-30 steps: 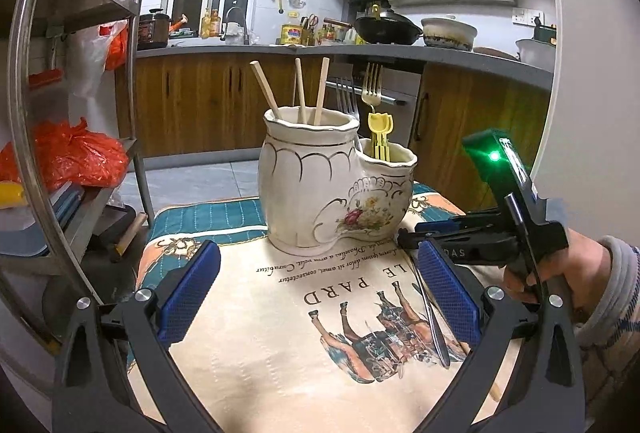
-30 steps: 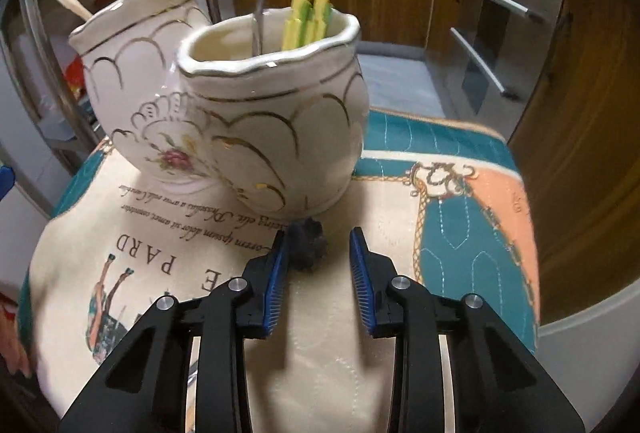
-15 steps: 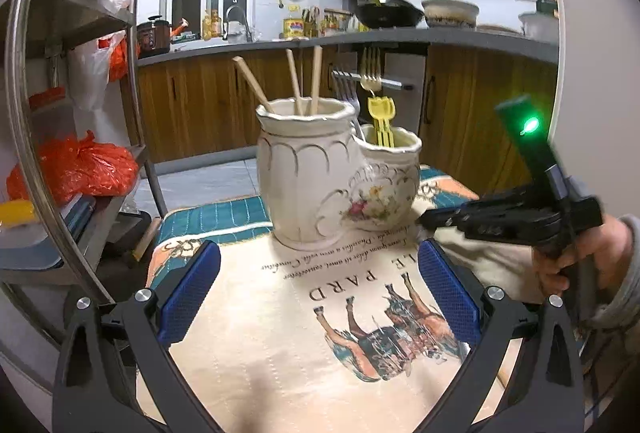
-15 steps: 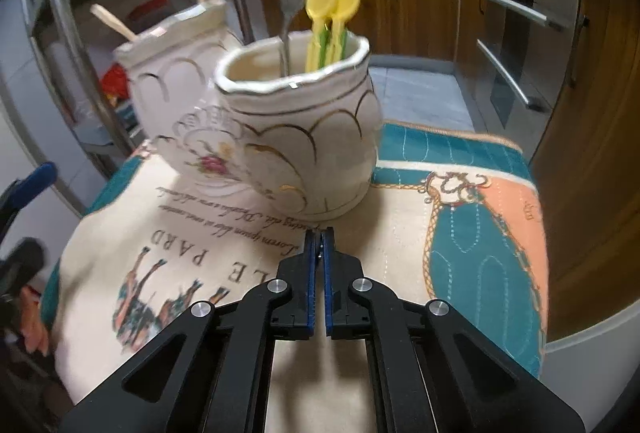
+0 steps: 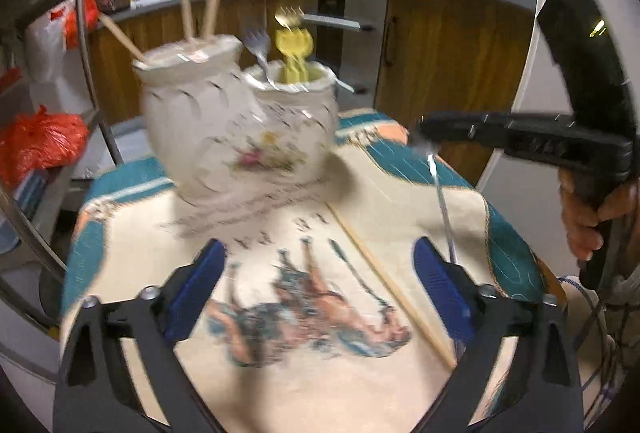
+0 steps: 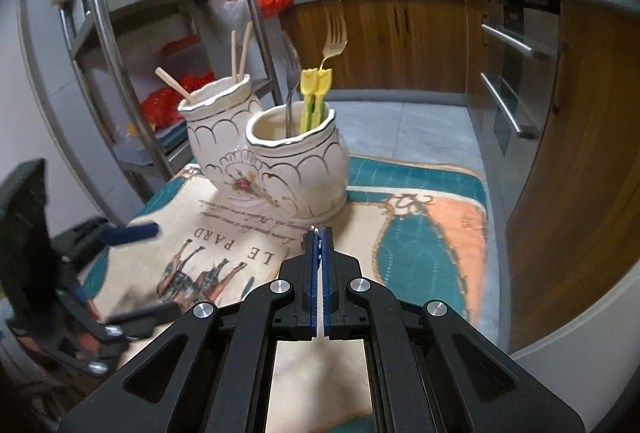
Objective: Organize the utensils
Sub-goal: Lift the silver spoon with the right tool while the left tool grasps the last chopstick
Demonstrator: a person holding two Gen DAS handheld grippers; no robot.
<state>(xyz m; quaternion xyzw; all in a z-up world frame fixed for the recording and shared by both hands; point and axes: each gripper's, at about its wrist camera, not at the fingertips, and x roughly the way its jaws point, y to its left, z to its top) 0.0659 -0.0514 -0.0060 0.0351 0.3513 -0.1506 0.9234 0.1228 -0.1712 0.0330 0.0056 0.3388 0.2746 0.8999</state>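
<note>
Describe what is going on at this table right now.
A person holds two grippers. The right gripper is shut on a thin metal utensil dangling beside the ceramic holder. The left gripper is open, jaws having just closed slightly, above a chopstick lying ungripped on the cloth.

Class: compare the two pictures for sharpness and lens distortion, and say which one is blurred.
Left wrist view: motion blur smears the ceramic holder and the printed cloth. Right wrist view: the holder is crisp; only the left hand-held gripper at the edge is smeared. Both views: fisheye bends the shelf rails and the counter.
</note>
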